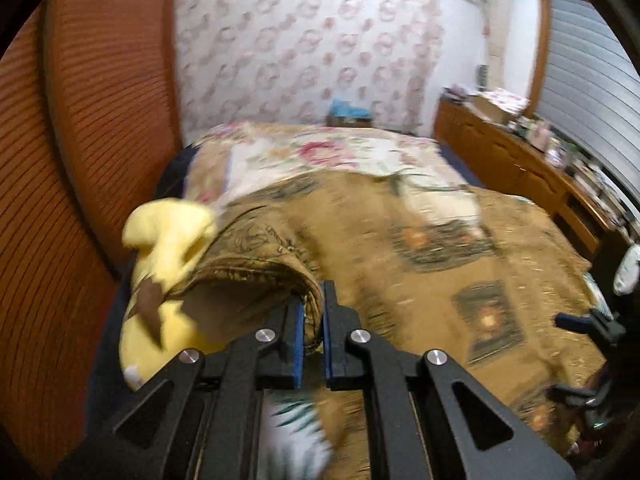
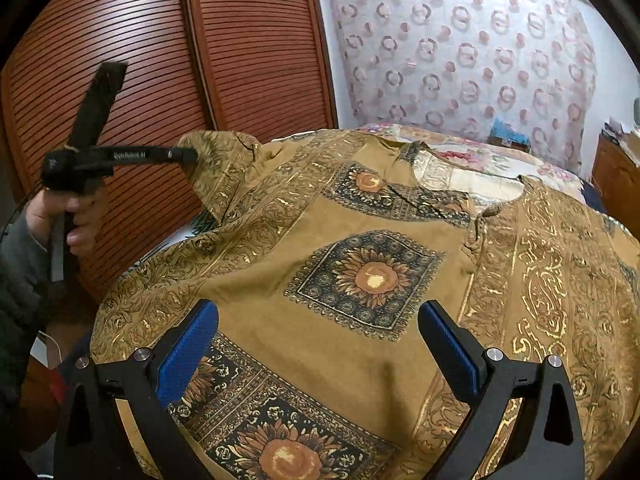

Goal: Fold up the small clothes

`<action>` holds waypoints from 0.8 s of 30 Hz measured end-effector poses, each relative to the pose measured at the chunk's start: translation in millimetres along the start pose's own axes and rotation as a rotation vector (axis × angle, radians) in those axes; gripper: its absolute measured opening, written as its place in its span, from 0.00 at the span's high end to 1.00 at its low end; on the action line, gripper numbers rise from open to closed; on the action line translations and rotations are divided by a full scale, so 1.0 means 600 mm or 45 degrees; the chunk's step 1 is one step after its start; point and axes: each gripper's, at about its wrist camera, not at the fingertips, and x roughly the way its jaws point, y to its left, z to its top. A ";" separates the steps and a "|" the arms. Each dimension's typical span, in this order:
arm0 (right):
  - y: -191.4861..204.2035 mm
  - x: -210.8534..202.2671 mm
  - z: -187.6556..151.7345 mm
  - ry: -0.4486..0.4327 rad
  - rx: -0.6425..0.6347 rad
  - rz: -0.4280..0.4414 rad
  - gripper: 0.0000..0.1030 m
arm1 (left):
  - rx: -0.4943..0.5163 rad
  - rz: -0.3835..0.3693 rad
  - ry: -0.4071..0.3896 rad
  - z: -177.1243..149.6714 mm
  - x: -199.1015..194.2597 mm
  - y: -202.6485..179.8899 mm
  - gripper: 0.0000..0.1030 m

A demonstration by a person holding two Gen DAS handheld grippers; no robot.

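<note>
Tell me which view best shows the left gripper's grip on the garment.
The left wrist view: the left gripper sits close up, its blue pads pinching the folded hem of the mustard garment. The right wrist view shows that gripper only from afar, lifting a garment corner, with the pinch itself hidden by cloth.

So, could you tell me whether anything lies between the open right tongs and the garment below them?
Nothing visible does: the right tongs hang open directly over the gold patterned garment, while the left tongs pinch its raised edge off to the side.
</note>
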 end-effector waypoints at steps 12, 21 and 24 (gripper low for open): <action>-0.030 -0.019 -0.013 -0.019 0.068 -0.048 0.03 | 0.217 -0.175 0.075 -0.014 0.010 -0.132 0.80; -0.035 -0.014 -0.005 -0.010 0.094 -0.062 0.03 | 0.222 -0.068 0.158 -0.069 0.030 -0.099 0.37; -0.029 -0.010 0.004 -0.012 0.070 -0.065 0.03 | 0.215 -0.026 0.216 -0.093 0.052 -0.084 0.25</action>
